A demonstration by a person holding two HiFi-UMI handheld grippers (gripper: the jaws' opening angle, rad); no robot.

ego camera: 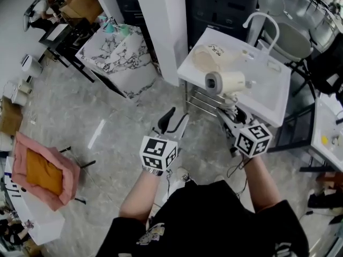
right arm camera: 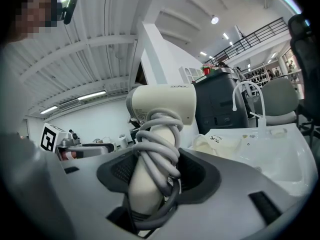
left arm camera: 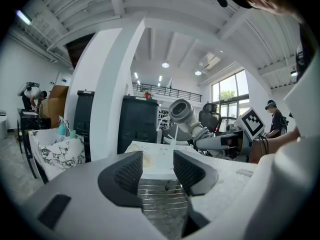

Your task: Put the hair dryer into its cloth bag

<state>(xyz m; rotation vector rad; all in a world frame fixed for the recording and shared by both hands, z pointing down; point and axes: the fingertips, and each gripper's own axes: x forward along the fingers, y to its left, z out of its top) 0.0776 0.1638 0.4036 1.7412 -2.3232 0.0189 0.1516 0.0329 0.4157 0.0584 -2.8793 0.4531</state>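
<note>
Cream-coloured and still empty as far as the views show, the cloth bag (ego camera: 206, 58) lies slumped on the white table (ego camera: 270, 92), toward its far left part. The hair dryer (ego camera: 225, 82) is not in it yet: it hangs above the table's near side, short of the bag, barrel on top. The right gripper (right arm camera: 155, 176) is clamped on the dryer's handle, with the grey cord (right arm camera: 160, 144) wound round that handle and caught between the pads. The left gripper (left arm camera: 157, 171) has its jaws spread with nothing between them, and sits off the table's near left corner, above the floor.

Judging from this, only the pick-up is done. Opening the bag's mouth, probably the free left gripper's job, and sliding the dryer in both remain.

Dark print marks the bag and small lettering runs along the dryer's barrel, but both are too small to read.
</note>
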